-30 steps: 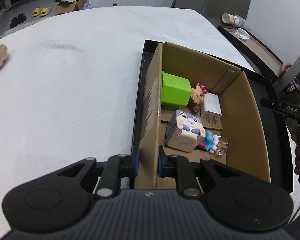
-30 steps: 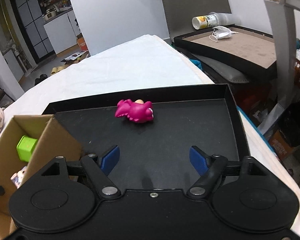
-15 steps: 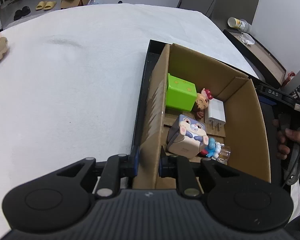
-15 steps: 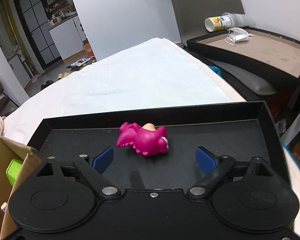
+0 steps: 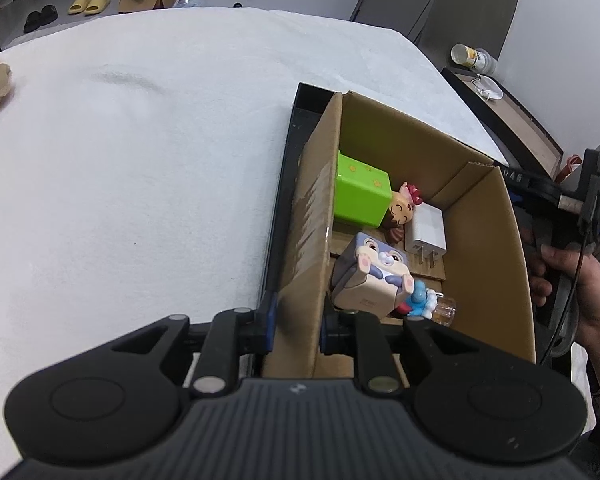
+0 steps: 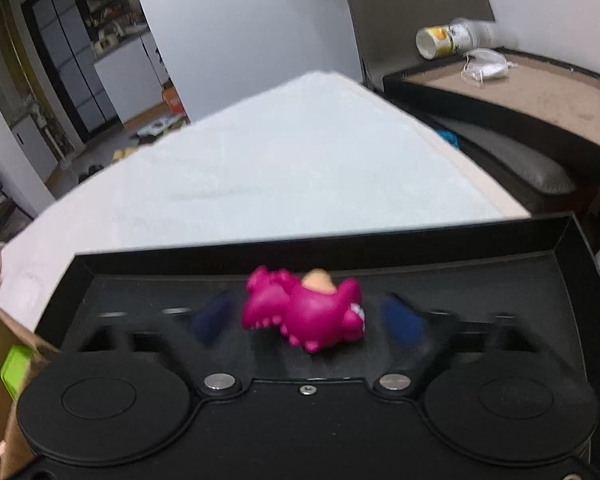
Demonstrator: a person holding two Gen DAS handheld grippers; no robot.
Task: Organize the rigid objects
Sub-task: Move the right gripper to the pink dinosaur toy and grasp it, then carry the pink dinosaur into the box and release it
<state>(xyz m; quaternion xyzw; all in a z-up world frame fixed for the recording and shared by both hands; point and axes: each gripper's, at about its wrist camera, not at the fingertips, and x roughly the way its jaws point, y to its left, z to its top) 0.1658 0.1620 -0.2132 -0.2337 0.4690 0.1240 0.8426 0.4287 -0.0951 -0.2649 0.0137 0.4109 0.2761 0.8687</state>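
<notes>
R gripper [image 6: 308,320] jaws spread w/ pink toy [image 6: 305,316] between; L gripper [image 5: 295,322] jaws pinch cardboard box [image 5: 306,240] wall.

You've got a brown cardboard box [image 5: 486,216] sitting in a black tray [image 6: 500,248] on a white cloth [image 5: 140,152]. Inside the box, your green cube [image 5: 360,196] carries small yellow stars, the charger [image 5: 426,230] is plain white, and the bunny block [image 5: 374,276] shows purple-grey and cream with pink feet. Beside it there's a blue figure [image 5: 418,300]. On the tray, your dinosaur toy [image 6: 306,314] is bright magenta with white teeth. Both grippers have black bodies and blue pads [image 5: 270,322].
</notes>
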